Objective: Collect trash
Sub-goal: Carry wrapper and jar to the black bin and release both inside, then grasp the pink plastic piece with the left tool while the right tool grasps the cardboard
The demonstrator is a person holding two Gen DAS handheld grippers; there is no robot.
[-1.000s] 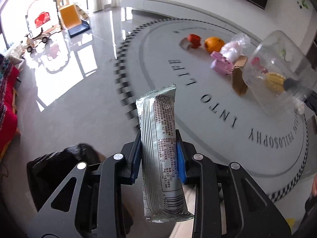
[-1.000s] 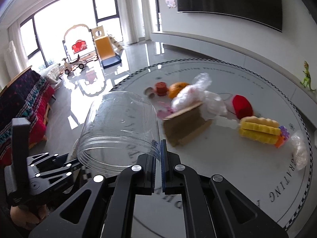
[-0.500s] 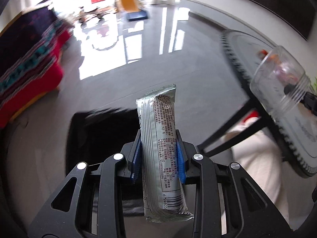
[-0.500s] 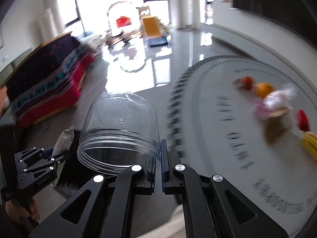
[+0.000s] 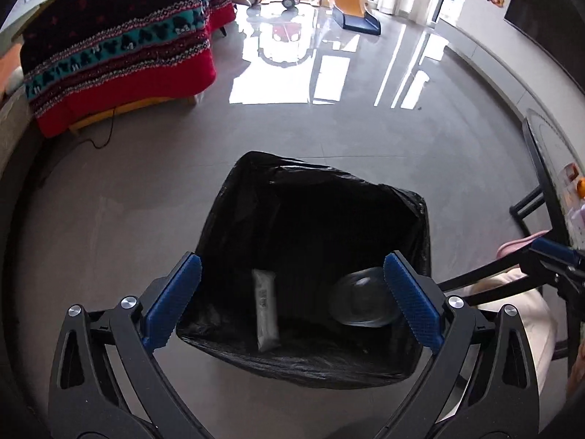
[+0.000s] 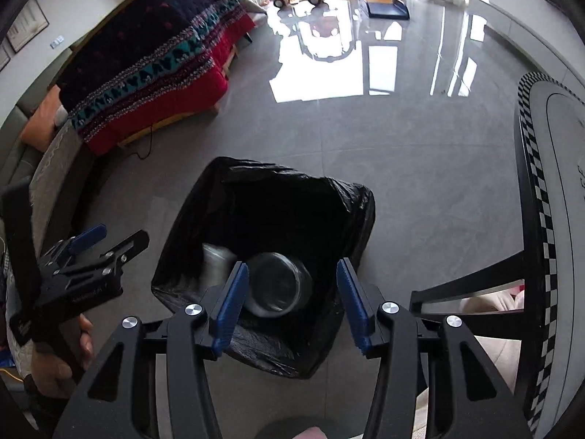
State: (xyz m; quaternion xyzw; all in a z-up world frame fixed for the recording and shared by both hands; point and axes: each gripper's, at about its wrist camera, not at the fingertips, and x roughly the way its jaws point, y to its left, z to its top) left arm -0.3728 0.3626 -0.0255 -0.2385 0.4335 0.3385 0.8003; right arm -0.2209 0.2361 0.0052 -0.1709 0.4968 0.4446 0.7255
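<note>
A bin lined with a black bag (image 5: 310, 197) stands on the grey floor, also in the right wrist view (image 6: 278, 190). Inside it lie a silver snack wrapper (image 5: 266, 314) and a clear plastic jar (image 5: 362, 300); the jar also shows in the right wrist view (image 6: 279, 285), with the wrapper (image 6: 215, 261) beside it. My left gripper (image 5: 292, 292) is open and empty above the bin's near side. My right gripper (image 6: 292, 292) is open and empty above the bin. The left gripper also shows at the left of the right wrist view (image 6: 106, 241).
A round white table with a checkered rim (image 6: 541, 197) on black legs stands at the right, with items on it (image 5: 576, 186). A sofa under a red and dark patterned blanket (image 6: 153, 69) is at the back left. Toys and a slide (image 5: 353, 3) stand far back.
Both grippers swung from the table to above the bin and opened. The wrapper and the jar dropped from them into the bin.
</note>
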